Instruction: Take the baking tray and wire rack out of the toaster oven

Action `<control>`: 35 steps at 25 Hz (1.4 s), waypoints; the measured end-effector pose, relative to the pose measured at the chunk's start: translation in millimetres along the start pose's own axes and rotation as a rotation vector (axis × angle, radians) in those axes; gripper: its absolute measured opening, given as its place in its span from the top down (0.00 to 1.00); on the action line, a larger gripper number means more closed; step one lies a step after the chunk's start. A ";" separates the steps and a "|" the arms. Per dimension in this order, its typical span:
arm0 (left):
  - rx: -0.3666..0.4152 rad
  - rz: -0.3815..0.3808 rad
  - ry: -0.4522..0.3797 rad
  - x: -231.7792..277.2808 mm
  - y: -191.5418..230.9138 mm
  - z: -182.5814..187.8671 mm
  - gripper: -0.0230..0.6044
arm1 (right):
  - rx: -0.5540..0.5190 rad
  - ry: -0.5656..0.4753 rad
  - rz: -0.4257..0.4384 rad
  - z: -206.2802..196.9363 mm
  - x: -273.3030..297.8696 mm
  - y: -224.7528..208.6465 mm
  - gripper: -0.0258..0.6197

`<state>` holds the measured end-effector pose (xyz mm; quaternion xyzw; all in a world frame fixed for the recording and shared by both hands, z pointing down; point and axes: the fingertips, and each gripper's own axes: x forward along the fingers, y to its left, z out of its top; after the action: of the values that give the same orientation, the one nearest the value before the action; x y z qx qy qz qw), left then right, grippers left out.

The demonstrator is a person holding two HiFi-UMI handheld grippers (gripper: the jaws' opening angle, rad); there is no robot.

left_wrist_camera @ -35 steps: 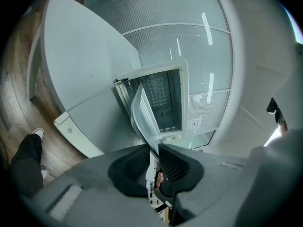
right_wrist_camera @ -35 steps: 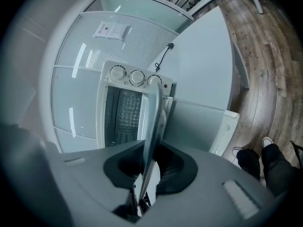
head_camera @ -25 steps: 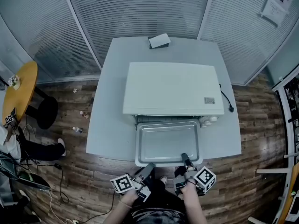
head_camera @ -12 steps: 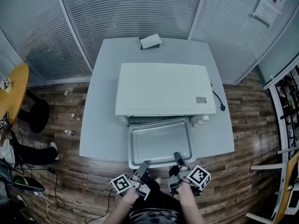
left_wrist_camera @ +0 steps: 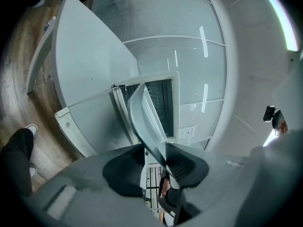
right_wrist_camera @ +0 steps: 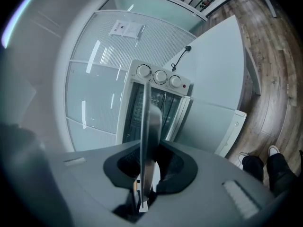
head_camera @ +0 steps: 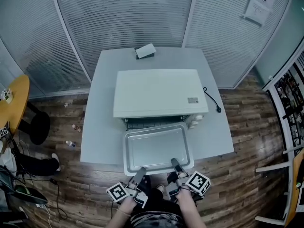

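The white toaster oven (head_camera: 159,98) stands on a grey table (head_camera: 99,127), its mouth facing me. The metal baking tray (head_camera: 156,148) sticks out of the mouth, most of it past the oven's front. My left gripper (head_camera: 141,171) is shut on the tray's near rim at the left, and my right gripper (head_camera: 174,163) is shut on that rim at the right. In the left gripper view the tray (left_wrist_camera: 144,117) runs edge-on between the jaws of the left gripper (left_wrist_camera: 158,162). The right gripper (right_wrist_camera: 150,167) pinches the tray (right_wrist_camera: 152,122) the same way. The wire rack (head_camera: 147,123) shows as a dark grid inside the oven behind the tray.
The oven door (left_wrist_camera: 75,126) hangs open below the tray. Three knobs (right_wrist_camera: 162,76) sit beside the oven mouth. A small box (head_camera: 145,51) lies at the table's far edge, and a power cord (head_camera: 211,101) trails off the right. A yellow round table (head_camera: 12,103) stands at left.
The tray has slid a little further out of the oven toward me and risen slightly, with both grippers still on its near rim.
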<state>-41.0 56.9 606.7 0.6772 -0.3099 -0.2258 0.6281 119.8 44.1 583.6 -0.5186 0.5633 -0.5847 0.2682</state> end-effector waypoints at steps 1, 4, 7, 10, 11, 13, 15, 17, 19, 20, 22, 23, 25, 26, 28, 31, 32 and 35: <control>0.019 -0.003 -0.001 -2.7 -5.9 0.4 0.74 | 0.004 0.002 0.015 -0.8 -3.1 3.6 0.88; 0.085 -0.038 -0.005 -6.3 -28.4 2.9 0.74 | 0.034 -0.005 0.011 -1.4 -16.1 9.3 0.88; 0.117 -0.065 -0.019 -9.9 -48.0 6.6 0.75 | 0.036 -0.015 0.045 0.2 -23.0 22.6 0.88; 0.145 -0.104 -0.035 -10.5 -70.4 8.1 0.75 | 0.038 -0.018 0.091 3.9 -27.0 40.1 0.88; 0.155 -0.112 -0.037 -10.0 -76.4 8.5 0.75 | 0.037 -0.019 0.104 5.8 -28.2 45.5 0.88; 0.173 -0.123 -0.038 -8.1 -86.6 11.4 0.75 | 0.036 -0.021 0.120 9.2 -28.9 54.7 0.88; 0.180 -0.139 -0.035 -3.6 -96.0 15.2 0.75 | 0.031 -0.025 0.136 13.5 -27.5 63.3 0.88; 0.184 -0.151 -0.029 1.0 -103.6 18.4 0.75 | 0.025 -0.030 0.158 17.7 -25.3 71.8 0.88; 0.199 -0.150 -0.024 4.2 -109.6 23.1 0.75 | 0.026 -0.031 0.177 20.1 -21.3 78.7 0.88; 0.207 -0.147 -0.022 6.2 -112.6 26.2 0.75 | 0.029 -0.030 0.182 21.5 -18.6 81.5 0.88; 0.212 -0.143 -0.020 11.8 -118.0 33.0 0.75 | 0.041 -0.031 0.187 25.2 -12.2 86.0 0.88; 0.210 -0.143 -0.018 15.1 -120.2 36.4 0.76 | 0.049 -0.033 0.189 27.3 -8.7 87.8 0.88; 0.208 -0.143 -0.013 22.8 -123.5 43.3 0.76 | 0.064 -0.037 0.189 31.8 -1.2 90.4 0.88; 0.203 -0.141 -0.011 27.1 -124.0 46.9 0.76 | 0.069 -0.041 0.186 34.2 2.8 91.2 0.88; 0.192 -0.127 -0.006 36.0 -123.5 55.0 0.76 | 0.075 -0.047 0.180 39.4 11.7 93.5 0.87; 0.182 -0.122 -0.004 51.2 -126.1 66.4 0.76 | 0.076 -0.052 0.176 49.9 25.9 98.2 0.86; 0.178 -0.120 -0.004 56.3 -126.3 70.5 0.76 | 0.073 -0.054 0.175 53.6 31.3 99.8 0.86; 0.155 -0.108 0.001 66.8 -125.8 81.0 0.76 | 0.056 -0.060 0.177 60.6 44.5 106.9 0.85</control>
<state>-33.0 -45.3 478.9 0.7396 -0.2889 -0.2343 0.5610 131.7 -42.6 486.5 -0.4764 0.5822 -0.5583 0.3499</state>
